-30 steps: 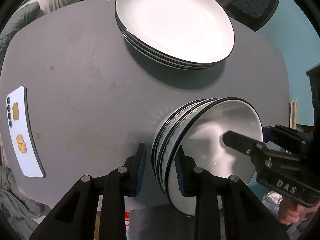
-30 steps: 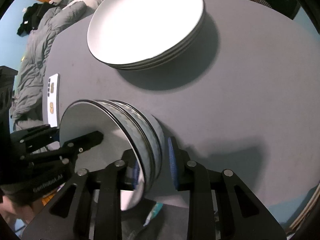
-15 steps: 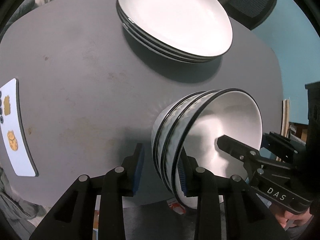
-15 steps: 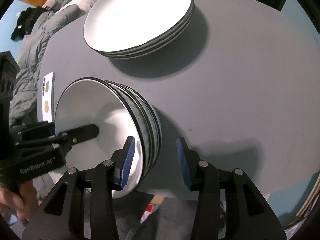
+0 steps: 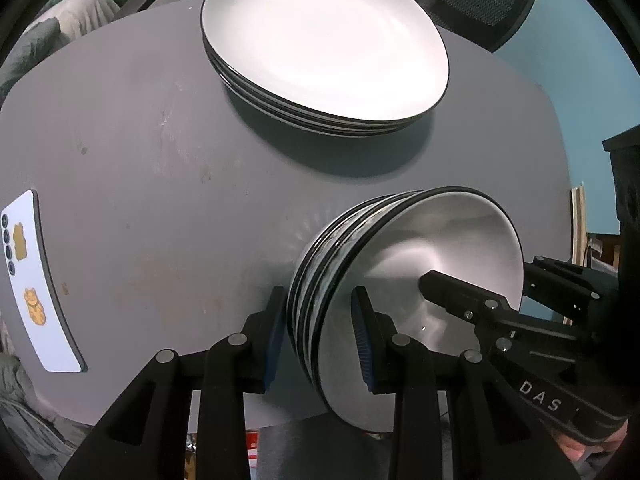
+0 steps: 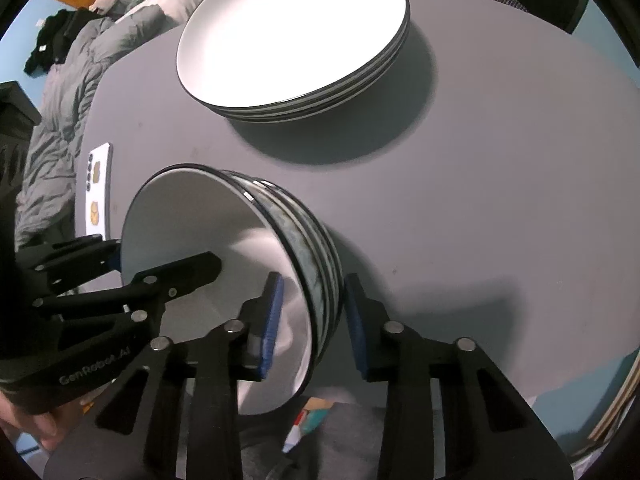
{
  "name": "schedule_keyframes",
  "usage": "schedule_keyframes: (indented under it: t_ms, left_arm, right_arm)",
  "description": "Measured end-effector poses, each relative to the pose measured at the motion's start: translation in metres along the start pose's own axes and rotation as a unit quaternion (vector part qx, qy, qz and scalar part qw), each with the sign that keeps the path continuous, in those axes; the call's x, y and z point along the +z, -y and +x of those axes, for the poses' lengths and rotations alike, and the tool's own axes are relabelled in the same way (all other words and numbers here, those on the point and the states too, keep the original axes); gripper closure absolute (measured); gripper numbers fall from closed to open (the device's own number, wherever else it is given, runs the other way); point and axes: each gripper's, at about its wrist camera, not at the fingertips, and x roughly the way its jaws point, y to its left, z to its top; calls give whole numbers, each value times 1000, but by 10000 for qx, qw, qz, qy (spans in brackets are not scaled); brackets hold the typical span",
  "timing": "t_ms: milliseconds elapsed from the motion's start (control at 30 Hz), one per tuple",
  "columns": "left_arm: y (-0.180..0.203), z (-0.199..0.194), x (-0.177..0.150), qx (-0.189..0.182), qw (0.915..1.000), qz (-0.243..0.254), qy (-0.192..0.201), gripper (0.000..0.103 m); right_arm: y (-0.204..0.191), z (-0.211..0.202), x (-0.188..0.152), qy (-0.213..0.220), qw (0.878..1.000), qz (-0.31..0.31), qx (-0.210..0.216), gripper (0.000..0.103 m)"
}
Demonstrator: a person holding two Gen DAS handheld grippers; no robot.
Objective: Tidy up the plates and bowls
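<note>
A nested stack of white bowls with dark rims (image 5: 404, 280) sits at the near edge of the grey table (image 5: 160, 184); it also shows in the right wrist view (image 6: 240, 256). My left gripper (image 5: 320, 340) straddles the stack's rims on one side, one finger inside the top bowl, one outside, gripping them. My right gripper (image 6: 312, 320) does the same on the opposite side. A stack of white plates (image 5: 320, 40) lies beyond, also in the right wrist view (image 6: 292, 32).
A white phone (image 5: 32, 280) lies on the table's left part, also seen in the right wrist view (image 6: 98, 188). A black mesh chair (image 5: 492, 0) stands behind the table. Grey bedding (image 6: 68, 92) lies beyond the table's left edge.
Both grippers with the bowl stack between them have shifted slightly; the view of the table has swung a little. Both stay clamped on the rims.
</note>
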Motion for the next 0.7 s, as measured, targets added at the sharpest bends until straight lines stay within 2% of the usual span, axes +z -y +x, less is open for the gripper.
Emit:
schedule_keyframes:
  t_ms: [167, 267, 300, 700]
  left_arm:
    - [0, -1, -2, 42, 10000, 14, 57, 78]
    - [0, -6, -5, 190, 9998, 25, 110, 86]
    - [0, -7, -6, 212, 9997, 18, 123, 86]
    - [-1, -8, -7, 198, 9998, 2, 75, 86]
  right_arm:
    - [2, 0, 3, -92, 9999, -59, 39, 75]
    - [2, -1, 3, -117, 9999, -94, -23, 82]
    - [3, -2, 3, -142, 9998, -133, -63, 86]
    - [7, -4, -1, -148, 9997, -192, -19, 87]
